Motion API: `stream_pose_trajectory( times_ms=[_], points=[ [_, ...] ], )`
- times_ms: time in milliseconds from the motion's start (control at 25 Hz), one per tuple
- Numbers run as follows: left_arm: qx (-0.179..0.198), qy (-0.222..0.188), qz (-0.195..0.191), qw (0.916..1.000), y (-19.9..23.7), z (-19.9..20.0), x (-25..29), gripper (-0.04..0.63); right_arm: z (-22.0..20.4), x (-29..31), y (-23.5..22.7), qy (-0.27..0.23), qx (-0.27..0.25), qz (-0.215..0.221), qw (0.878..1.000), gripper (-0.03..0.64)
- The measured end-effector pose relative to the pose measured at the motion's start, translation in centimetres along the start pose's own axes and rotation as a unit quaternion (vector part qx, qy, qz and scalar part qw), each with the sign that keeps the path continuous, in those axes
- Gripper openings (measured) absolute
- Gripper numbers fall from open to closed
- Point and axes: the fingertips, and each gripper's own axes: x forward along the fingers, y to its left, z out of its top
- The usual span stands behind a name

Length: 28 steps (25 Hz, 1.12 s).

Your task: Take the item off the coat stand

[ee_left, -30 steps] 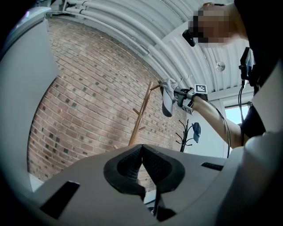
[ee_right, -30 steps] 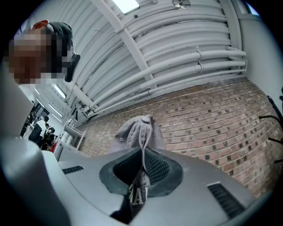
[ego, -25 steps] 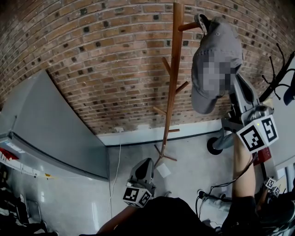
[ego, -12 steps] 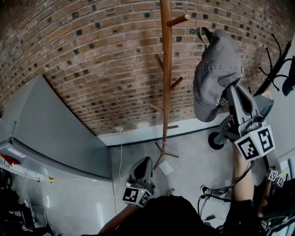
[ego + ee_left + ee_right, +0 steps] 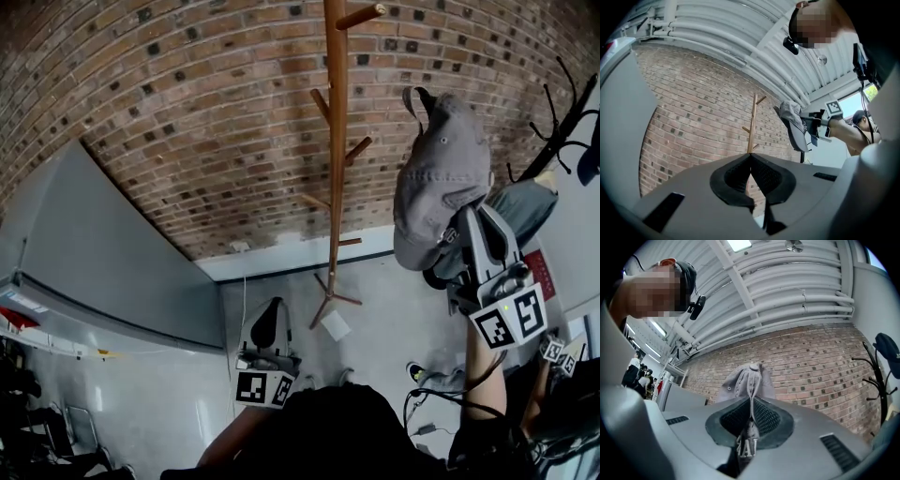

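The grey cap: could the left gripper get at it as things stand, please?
Probably yes: open air lies between the left gripper and the cap, but its jaws are shut and the right gripper holds it.

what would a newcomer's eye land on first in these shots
The grey baseball cap stands out first: it is pinched in the right gripper at the head view's right, hanging clear of every peg. Just left of it the bare wooden coat stand rises against a red brick wall. Low in the middle, the left gripper has its jaws together on nothing.
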Motion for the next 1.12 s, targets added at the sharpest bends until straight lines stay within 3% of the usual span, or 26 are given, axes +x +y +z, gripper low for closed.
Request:
stream_pose_trajectory(
  times_ms=[440, 840, 1120],
  points=[
    [-0.012, -0.002, -0.01, 0.9999, -0.6, 0.0, 0.6, 0.015, -6.6, -3.2, 3.4, 0.011, 0.092, -0.003, 0.996, 0.031],
    [-0.026, 0.0, -0.006, 0.9996, -0.4, -0.6, 0.7, 0.015, -13.0, -4.9, 7.2, 0.042, 0.037, -0.032, 0.998, 0.031],
    [-0.033, 0.001, -0.004, 0.9994, -0.6, -0.6, 0.7, 0.015, -16.4, -5.5, 10.0, 0.067, 0.031, -0.013, 0.997, 0.031]
  ],
)
